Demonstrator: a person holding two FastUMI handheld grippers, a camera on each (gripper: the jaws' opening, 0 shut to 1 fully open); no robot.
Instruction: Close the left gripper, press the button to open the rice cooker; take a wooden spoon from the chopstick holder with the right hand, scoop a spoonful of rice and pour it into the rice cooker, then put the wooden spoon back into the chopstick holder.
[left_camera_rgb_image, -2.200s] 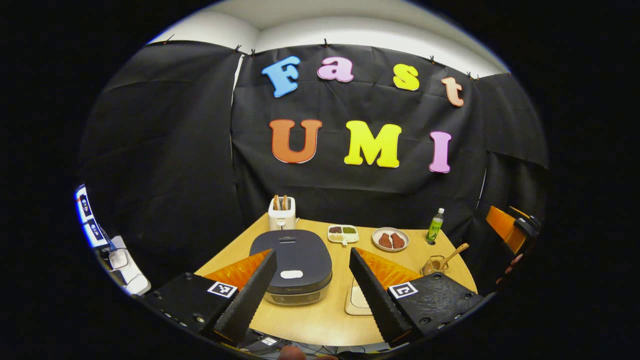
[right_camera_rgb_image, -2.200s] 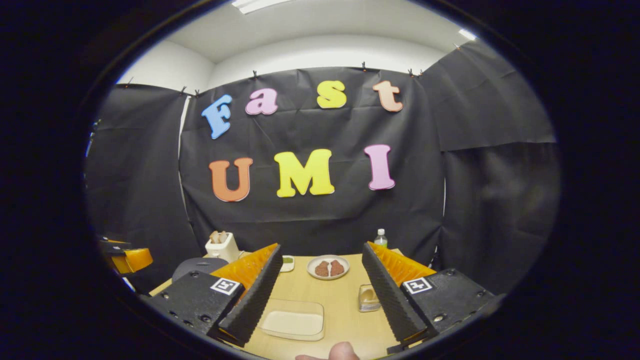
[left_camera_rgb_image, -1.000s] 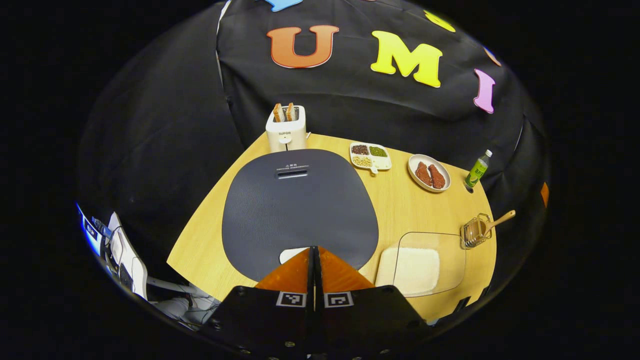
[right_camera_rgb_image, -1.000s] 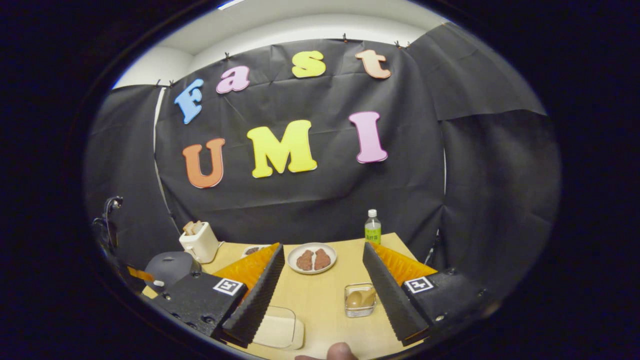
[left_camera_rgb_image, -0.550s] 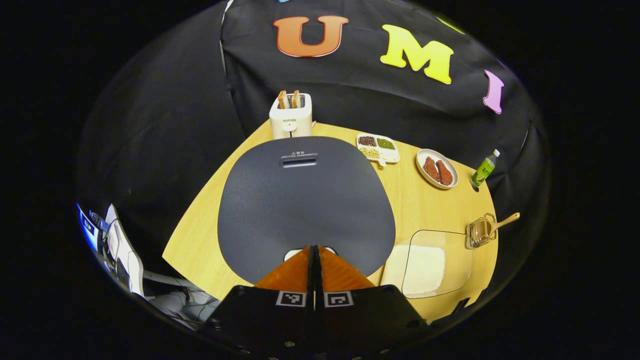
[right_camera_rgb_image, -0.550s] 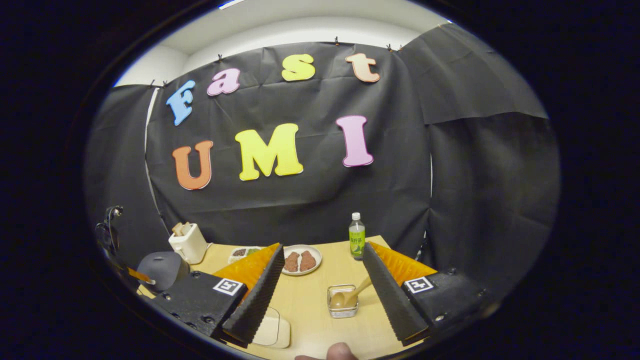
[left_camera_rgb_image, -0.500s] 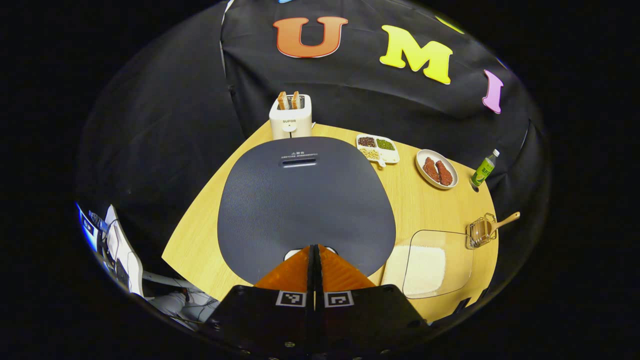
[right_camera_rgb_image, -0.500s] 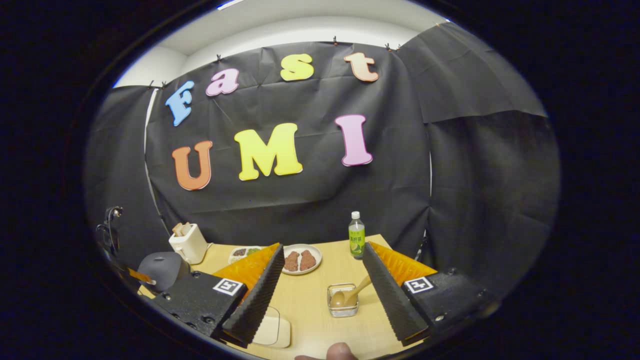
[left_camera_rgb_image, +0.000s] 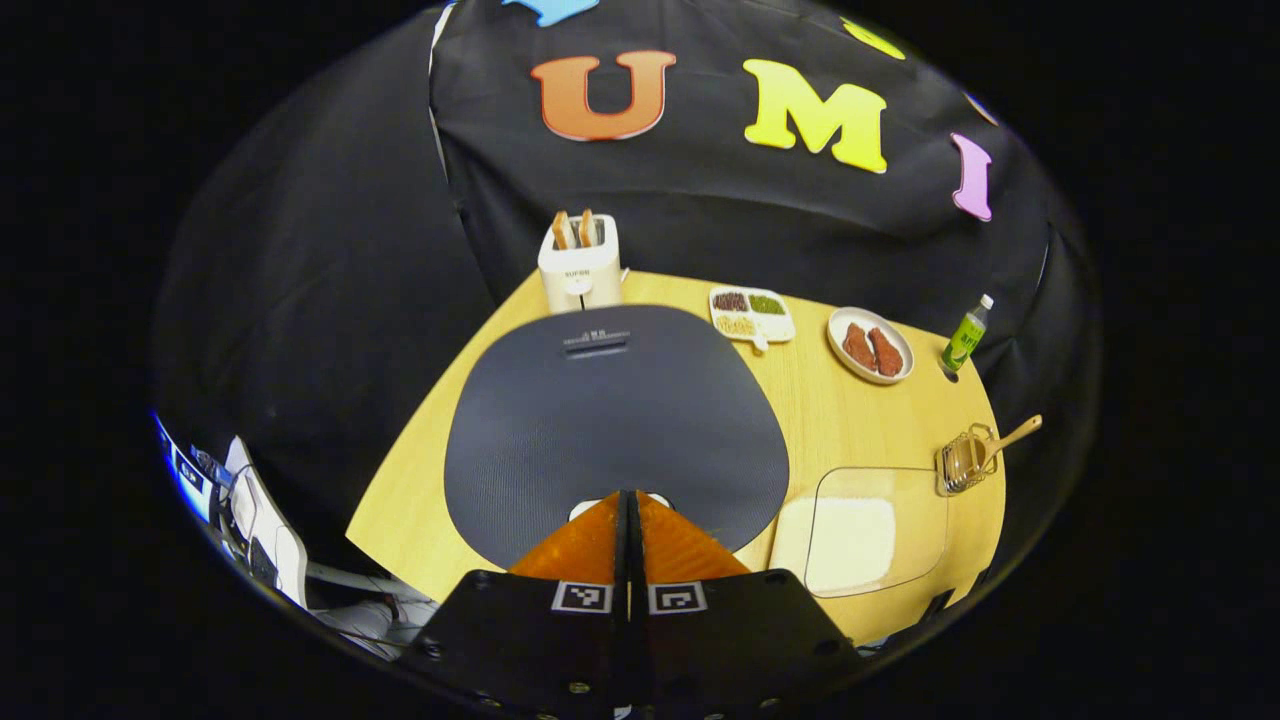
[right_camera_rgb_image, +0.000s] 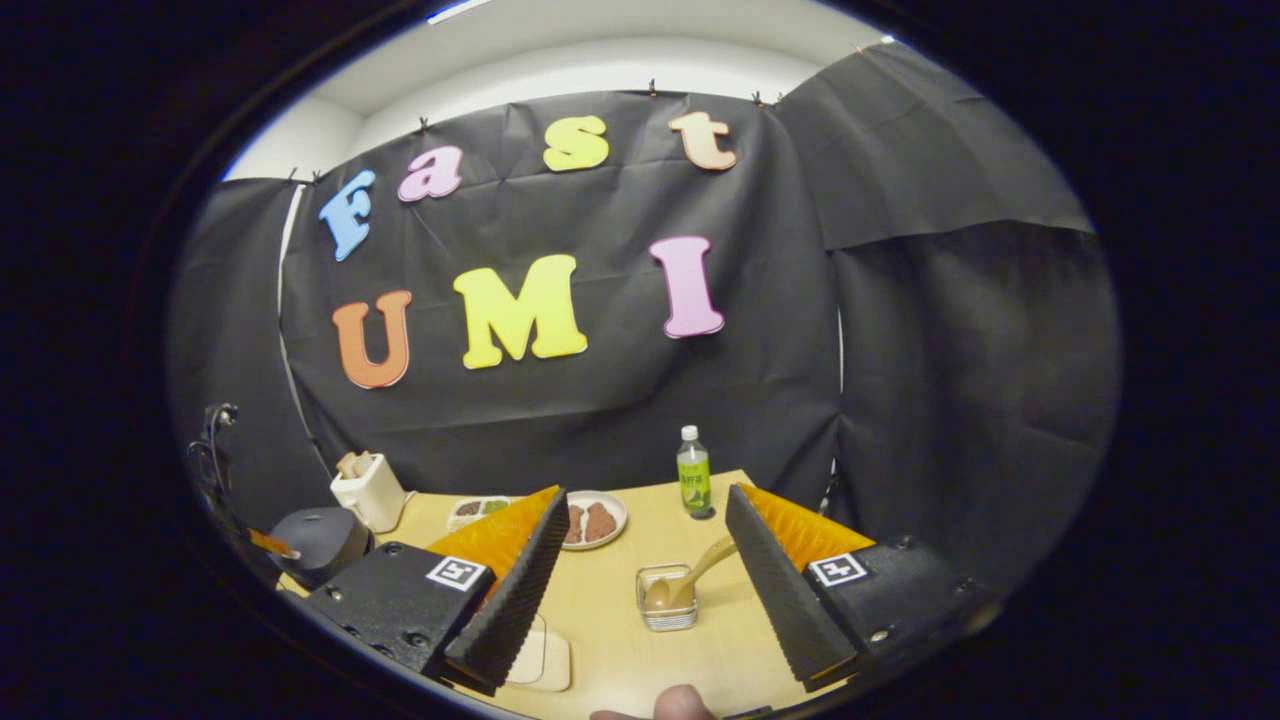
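Note:
The dark grey rice cooker (left_camera_rgb_image: 610, 420) has its lid down and lies under my left gripper (left_camera_rgb_image: 627, 497), which is shut, its tips over the white button (left_camera_rgb_image: 658, 497) at the lid's near edge. Touch cannot be told. The cooker (right_camera_rgb_image: 322, 540) appears at the far left in the right gripper view. A wooden spoon (left_camera_rgb_image: 1012, 438) leans in the wire chopstick holder (left_camera_rgb_image: 962, 463) at the table's right edge. In the right gripper view the spoon (right_camera_rgb_image: 690, 575) and holder (right_camera_rgb_image: 668, 598) lie ahead between the fingers of my right gripper (right_camera_rgb_image: 640, 590), which is open and empty. A clear tray of rice (left_camera_rgb_image: 855, 525) sits right of the cooker.
A white toaster (left_camera_rgb_image: 579, 268) with bread stands behind the cooker. A divided dish of beans (left_camera_rgb_image: 750, 312), a plate of meat (left_camera_rgb_image: 869, 345) and a green bottle (left_camera_rgb_image: 965, 335) line the back of the wooden table (left_camera_rgb_image: 830, 410). A fingertip (right_camera_rgb_image: 685, 702) shows at the bottom edge.
My left gripper went from open to shut and came down over the cooker's button; in the last half second it drew back slightly. The right gripper turned right, centring the chopstick holder.

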